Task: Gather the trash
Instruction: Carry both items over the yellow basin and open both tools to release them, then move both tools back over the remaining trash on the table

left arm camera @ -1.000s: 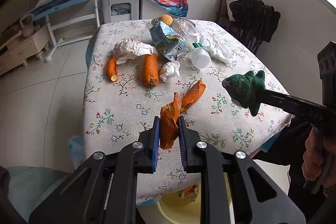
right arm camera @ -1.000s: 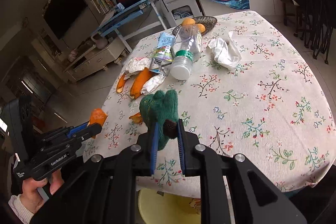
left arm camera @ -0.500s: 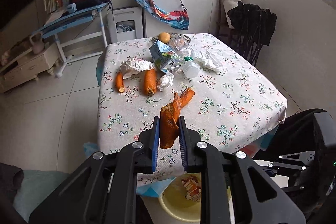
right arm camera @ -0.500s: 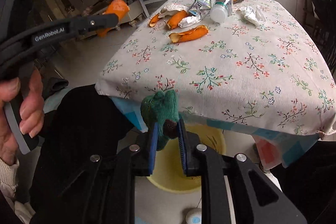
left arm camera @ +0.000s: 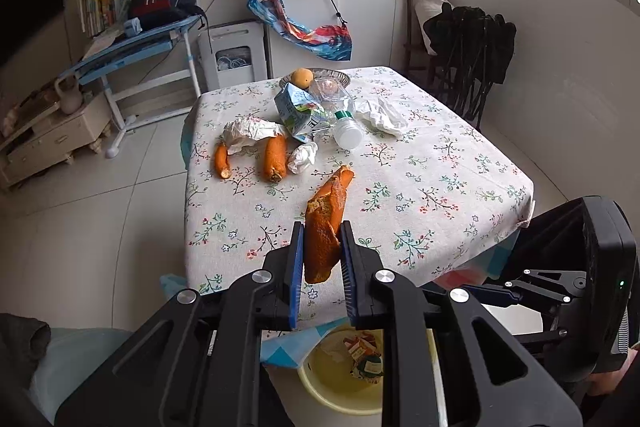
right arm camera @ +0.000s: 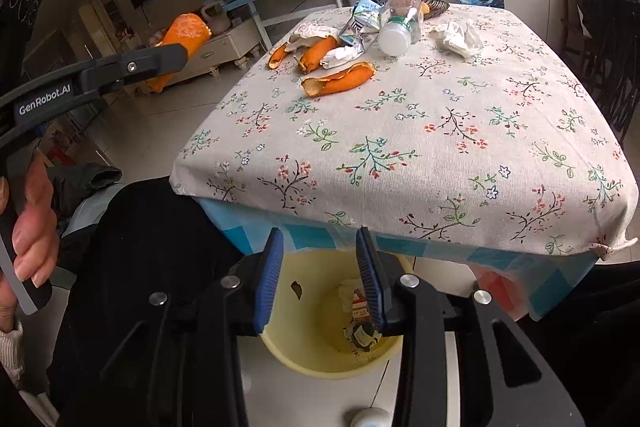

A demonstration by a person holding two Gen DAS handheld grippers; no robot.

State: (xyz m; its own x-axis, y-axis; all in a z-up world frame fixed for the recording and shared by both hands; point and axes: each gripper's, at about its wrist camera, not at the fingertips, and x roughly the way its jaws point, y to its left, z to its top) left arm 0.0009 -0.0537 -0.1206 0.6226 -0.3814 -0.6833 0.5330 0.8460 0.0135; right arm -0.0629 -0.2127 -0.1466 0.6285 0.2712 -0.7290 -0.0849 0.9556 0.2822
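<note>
My left gripper (left arm camera: 320, 267) is shut on a piece of orange peel (left arm camera: 322, 243), held in the air in front of the floral table (left arm camera: 440, 187). The right wrist view shows the same peel (right arm camera: 182, 47) at the upper left. My right gripper (right arm camera: 320, 251) hangs over the yellow bin (right arm camera: 312, 363) below the table's near edge. Its jaws are opening and nothing is between them. The bin holds a carton scrap (right arm camera: 362, 331) and paper. A second peel (right arm camera: 340, 81) lies on the cloth.
Further back on the table lie two orange peel pieces (left arm camera: 275, 159), crumpled paper (left arm camera: 248, 131), a carton (left arm camera: 298, 111), a plastic bottle (left arm camera: 340, 115) and tissue (left arm camera: 382, 115). A fruit bowl (left arm camera: 332, 79) stands at the far edge. Dark chairs (left arm camera: 472, 51) stand to the right.
My right gripper has come down from over the table to above the bin, and its jaws have parted; the green thing it held is gone. The left gripper has drawn back and risen with the peel.
</note>
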